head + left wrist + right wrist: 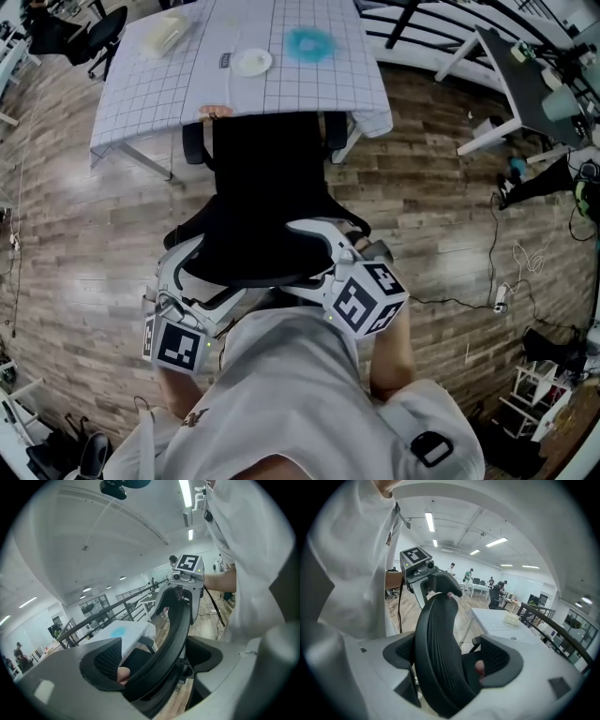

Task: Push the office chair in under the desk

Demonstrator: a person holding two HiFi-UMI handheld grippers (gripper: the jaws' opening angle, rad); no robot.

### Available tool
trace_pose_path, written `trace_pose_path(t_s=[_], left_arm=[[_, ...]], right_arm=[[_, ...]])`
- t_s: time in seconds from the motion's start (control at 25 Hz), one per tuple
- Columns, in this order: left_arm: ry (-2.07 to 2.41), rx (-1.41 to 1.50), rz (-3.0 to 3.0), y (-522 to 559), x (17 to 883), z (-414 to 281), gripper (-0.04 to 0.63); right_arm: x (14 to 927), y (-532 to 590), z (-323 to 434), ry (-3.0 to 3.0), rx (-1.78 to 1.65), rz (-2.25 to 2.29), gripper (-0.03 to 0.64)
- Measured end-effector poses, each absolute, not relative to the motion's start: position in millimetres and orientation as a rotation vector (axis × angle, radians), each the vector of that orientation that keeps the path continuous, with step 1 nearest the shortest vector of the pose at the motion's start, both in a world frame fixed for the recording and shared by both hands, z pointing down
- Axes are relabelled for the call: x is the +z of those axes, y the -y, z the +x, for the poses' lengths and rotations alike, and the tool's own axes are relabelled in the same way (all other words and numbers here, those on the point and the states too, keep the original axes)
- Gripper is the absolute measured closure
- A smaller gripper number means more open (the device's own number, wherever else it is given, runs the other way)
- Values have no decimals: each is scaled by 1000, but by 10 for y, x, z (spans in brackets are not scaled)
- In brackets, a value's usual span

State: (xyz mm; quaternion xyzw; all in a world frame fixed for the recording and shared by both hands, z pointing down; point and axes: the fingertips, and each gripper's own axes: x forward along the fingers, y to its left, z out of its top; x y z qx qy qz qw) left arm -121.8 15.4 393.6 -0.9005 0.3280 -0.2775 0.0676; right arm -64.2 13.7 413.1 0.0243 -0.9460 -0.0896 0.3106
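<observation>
Here we are at the push itself: the black mesh-backed office chair stands square to the desk draped in a white grid-lined cloth, its backrest facing the person and its front tucked beneath the near edge of the cloth. The armrests show right at that edge, so I'd call the chair partly in, with the backrest well short of the desk. The left gripper has its jaws spread wide and straddles the left side of the backrest's upper rim. The rim runs between them and lies against one jaw, hooked rather than squeezed as far as I can judge. The right gripper does the same on the right side: jaws apart, the mesh panel filling most of the gap, with a sliver of space at the far jaw. So there are two contact points, level and evenly spaced, on the top of the backrest. What's called for now, I'd say, is a steady, equal shove away from the person, both sides together, so the chair rolls straight across the wood-plank floor and doesn't swivel. It needs watching that the armrests pass under the desk edge rather than butting against it.
</observation>
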Motion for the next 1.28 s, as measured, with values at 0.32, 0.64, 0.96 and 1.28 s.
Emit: trace_pose_path(t_s=[0.32, 0.64, 0.96, 1.28], left_arm=[[-981, -845, -2707, 67, 3944, -1246, 173], [-988, -849, -2714, 253, 3930, -1189, 173], [-1016, -850, -2713, 373, 3924, -1087, 173], [-1041, -874, -2720, 487, 3925, -1026, 170]], right_arm=[[4141, 82, -666, 2485, -252, 75, 212], [4124, 269, -615, 2497, -245, 63, 212], [4114, 394, -518, 2505, -251, 25, 212], [4099, 484, -488, 2530, -251, -34, 213]])
